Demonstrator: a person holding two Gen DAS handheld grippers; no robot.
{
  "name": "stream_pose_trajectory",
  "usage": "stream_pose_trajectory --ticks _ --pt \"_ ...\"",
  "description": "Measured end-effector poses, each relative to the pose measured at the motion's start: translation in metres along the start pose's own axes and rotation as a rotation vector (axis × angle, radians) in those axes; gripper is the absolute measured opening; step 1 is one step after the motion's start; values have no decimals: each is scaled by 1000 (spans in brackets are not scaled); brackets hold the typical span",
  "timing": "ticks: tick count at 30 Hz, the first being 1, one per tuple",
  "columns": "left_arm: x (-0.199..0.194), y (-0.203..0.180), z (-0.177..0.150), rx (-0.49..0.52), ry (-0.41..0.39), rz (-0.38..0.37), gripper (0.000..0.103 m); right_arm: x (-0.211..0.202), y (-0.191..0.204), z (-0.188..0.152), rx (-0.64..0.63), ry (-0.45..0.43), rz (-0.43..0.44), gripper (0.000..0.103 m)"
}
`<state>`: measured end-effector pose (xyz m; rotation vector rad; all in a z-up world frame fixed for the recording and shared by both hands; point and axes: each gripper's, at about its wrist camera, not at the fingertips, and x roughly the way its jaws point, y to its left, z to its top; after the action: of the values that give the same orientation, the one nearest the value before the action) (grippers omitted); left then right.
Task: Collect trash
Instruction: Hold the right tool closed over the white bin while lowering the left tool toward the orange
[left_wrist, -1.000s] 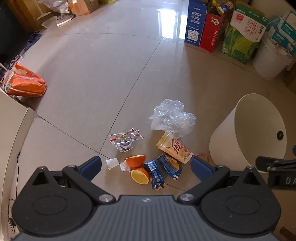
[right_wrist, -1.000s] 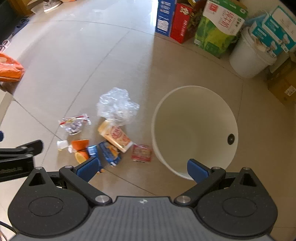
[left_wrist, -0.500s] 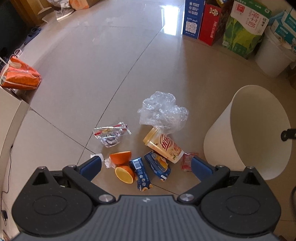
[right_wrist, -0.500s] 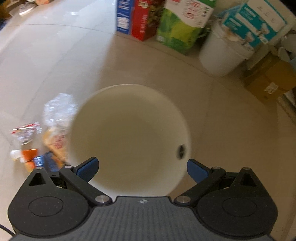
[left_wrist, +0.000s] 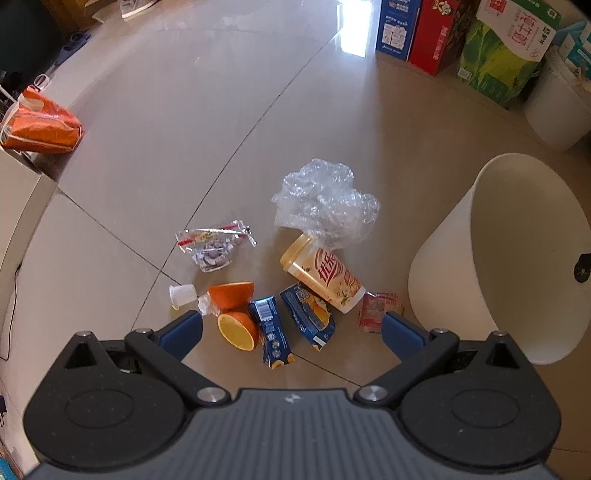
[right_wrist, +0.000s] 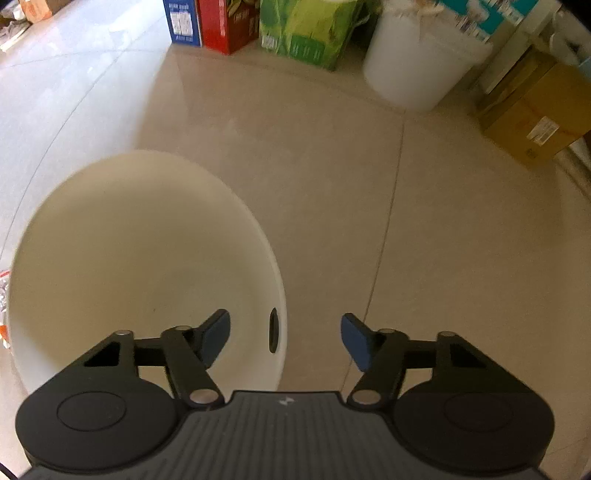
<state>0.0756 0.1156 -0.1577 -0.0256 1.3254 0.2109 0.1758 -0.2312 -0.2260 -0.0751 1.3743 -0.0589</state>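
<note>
The right hand-held gripper (right_wrist: 284, 338) points steeply down with its jaws closing around the near wall of the white bin (right_wrist: 110, 236): one blue pad sits inside the bin, the other outside it over the floor, and the rim with its handle slot (right_wrist: 273, 330) lies between them, not yet pressed. The bin looks empty inside. The left hand-held gripper (left_wrist: 291, 330) hangs wide open with nothing in it, directly above the litter on the tiled floor (left_wrist: 184, 129). Just ahead of its pads lie two orange halves (left_wrist: 236, 314), two flattened blue cartons (left_wrist: 291, 321) and a small red wrapper (left_wrist: 378, 312); a little further out are a small white cup (left_wrist: 181, 294), a yellow drink cup (left_wrist: 325, 277) on its side, a clear snack bag (left_wrist: 214, 247) and a crumpled plastic sheet (left_wrist: 325, 201). The bin stands to the right of this hand-held gripper, near the red wrapper. Further away, boxes (left_wrist: 436, 33) and a white bucket (left_wrist: 557, 107) line the room's edge. Judging from this, collecting has barely started: every piece seen is still on the floor, nothing is in the bin, and all the picking up remains.
</note>
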Motion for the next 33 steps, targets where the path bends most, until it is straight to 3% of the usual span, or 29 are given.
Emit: stream_pose_trajectory --ticks 5,8,12,19,25,33 --pt "6 3 -4 -9 3 14 102 19 0 -1 -24 27 21 45" --pt "8 7 -5 -22 6 23 102 25 4 -1 -38 50 33 24" --pt "9 13 -6 -33 2 34 102 31 9 1 -48 61 7 16" --pt "9 16 -11 -39 -3 41 102 25 15 3 -53 46 -6 16" --pt "9 13 -12 -17 -16 38 102 17 28 10 -113 4 42 15" --pt "17 20 -19 29 -86 27 102 13 34 10 -179 8 51 13"
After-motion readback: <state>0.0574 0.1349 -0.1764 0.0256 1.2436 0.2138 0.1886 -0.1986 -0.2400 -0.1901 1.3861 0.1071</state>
